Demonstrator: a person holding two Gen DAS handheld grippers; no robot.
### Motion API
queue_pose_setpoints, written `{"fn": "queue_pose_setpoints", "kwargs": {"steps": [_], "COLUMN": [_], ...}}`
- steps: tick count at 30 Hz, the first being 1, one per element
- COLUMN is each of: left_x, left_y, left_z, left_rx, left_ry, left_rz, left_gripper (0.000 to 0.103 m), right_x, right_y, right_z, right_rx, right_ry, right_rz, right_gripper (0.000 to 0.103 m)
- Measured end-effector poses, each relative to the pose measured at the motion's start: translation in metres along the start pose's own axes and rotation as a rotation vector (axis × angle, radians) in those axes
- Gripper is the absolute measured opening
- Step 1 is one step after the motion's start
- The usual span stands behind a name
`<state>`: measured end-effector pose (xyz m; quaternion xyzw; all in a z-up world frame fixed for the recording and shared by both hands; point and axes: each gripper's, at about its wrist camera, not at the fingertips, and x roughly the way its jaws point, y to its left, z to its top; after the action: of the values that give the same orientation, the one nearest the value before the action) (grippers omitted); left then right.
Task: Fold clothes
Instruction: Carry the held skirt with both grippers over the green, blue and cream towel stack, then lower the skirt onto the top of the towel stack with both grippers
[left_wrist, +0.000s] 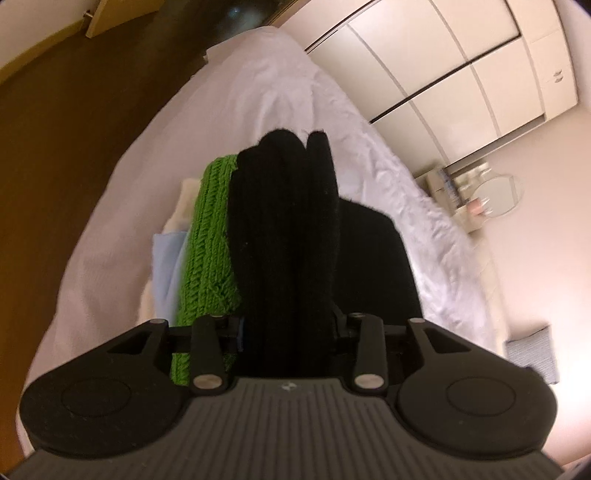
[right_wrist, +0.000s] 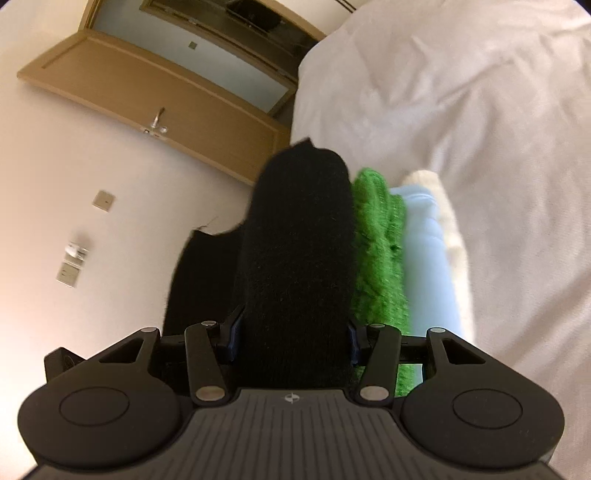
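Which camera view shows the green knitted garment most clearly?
The left wrist view: the green knitted garment is sharp there, with its ribbed stitches plain, beside the black garment. In the right wrist view the same green piece is blurred and its stitches cannot be made out.

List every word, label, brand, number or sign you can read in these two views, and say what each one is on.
No readable text in either view.
Small emblem on the left tool's grey ribbed housing: a logo mark, no letters.
Same emblem on the right tool's housing: no letters.
Items on the vanity shelf by the mirror: too small and blurred to read.
Wall switch plates: no legible marking.
Black garment in both tools: no visible label.
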<state>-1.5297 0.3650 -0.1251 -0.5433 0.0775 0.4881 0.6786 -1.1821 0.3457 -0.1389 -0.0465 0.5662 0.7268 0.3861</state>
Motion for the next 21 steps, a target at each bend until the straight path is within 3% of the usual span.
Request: {"fn": "queue_pose_setpoints", "kwargs": {"steps": [4,7,10,13,15,17,19,21], "left_x": [0.007,0.011,-0.013,-0.036,-0.047,-0.042,-0.025,-0.002], "left_y": [0.006,0.010,-0.007,-0.025,-0.049,-0.079,-0.101,-0.101], "left_z": [0.000,0.000,0.008,0.016,0.030,0.042,0.044,0.045], "left_rx": [0.015,0.028,0.060,0.096,0.175,0.306,0.434,0.468], "left_ry": [0.004,0.005,-0.051,-0.107,-0.159,-0.166,-0.147,-0.117], "left_rz": [-0.011,-0.016,0.044,0.105,0.148,0.218,0.263,0.283], "left_gripper": [0.035,0.042,0.040,0.036,0.029,0.020,0.009,0.003], "right_x": [-0.010,-0.004,-0.006,-0.017,-0.025,-0.028,-0.020,-0.009], "right_y": [0.009,0.008,0.015,0.041,0.059,0.074,0.082,0.085], "right_z": [-0.009,-0.013,-0.007,0.005,0.014,0.026,0.040,0.051], "right_rx": [-0.041,-0.036,-0.046,-0.182,-0.285,-0.369,-0.431,-0.463], "right_ry": [-0.072,-0.060,-0.039,-0.081,-0.132,-0.167,-0.160,-0.142], "right_rz": [-0.014,-0.070,-0.131,-0.243,-0.321,-0.372,-0.392,-0.385], "right_gripper": [0.050,0.055,0.062,0.065,0.067,0.060,0.028,0.018]}}
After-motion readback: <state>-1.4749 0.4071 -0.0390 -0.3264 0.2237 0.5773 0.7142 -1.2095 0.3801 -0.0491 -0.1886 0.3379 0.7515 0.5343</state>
